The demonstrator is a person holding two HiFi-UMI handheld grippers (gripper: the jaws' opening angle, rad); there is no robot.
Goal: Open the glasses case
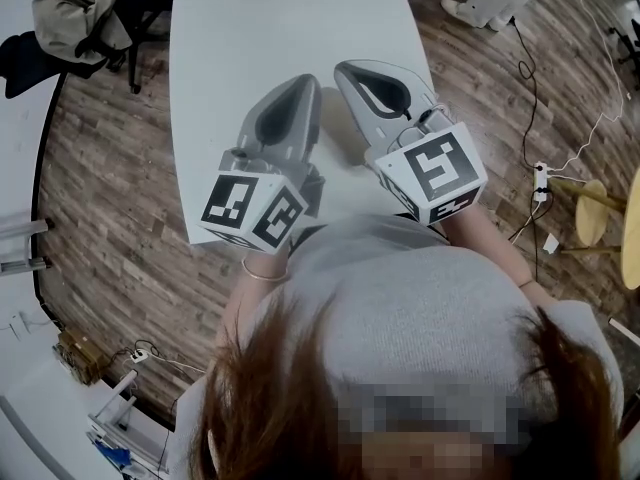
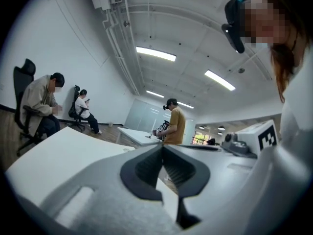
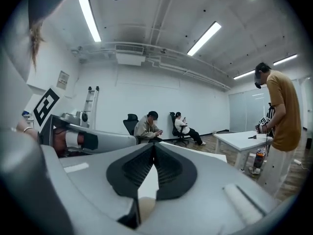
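Note:
No glasses case shows in any view. My left gripper (image 1: 307,80) and right gripper (image 1: 345,68) are held side by side over the near end of a white table (image 1: 260,28), both pointing roughly level away from me. In the left gripper view the left gripper (image 2: 162,146) has its dark pads meeting at the tips, with nothing between them. The right gripper (image 3: 153,144) looks the same in its own view: pads together and nothing gripped. Each gripper's marker cube sits close to my chest.
Two people sit on office chairs (image 1: 70,13) beyond the table's far left corner. A person in an orange shirt (image 3: 279,116) stands by a second white table (image 3: 244,141). Cables and a power strip (image 1: 541,178) lie on the wooden floor at right, near a stool (image 1: 590,208).

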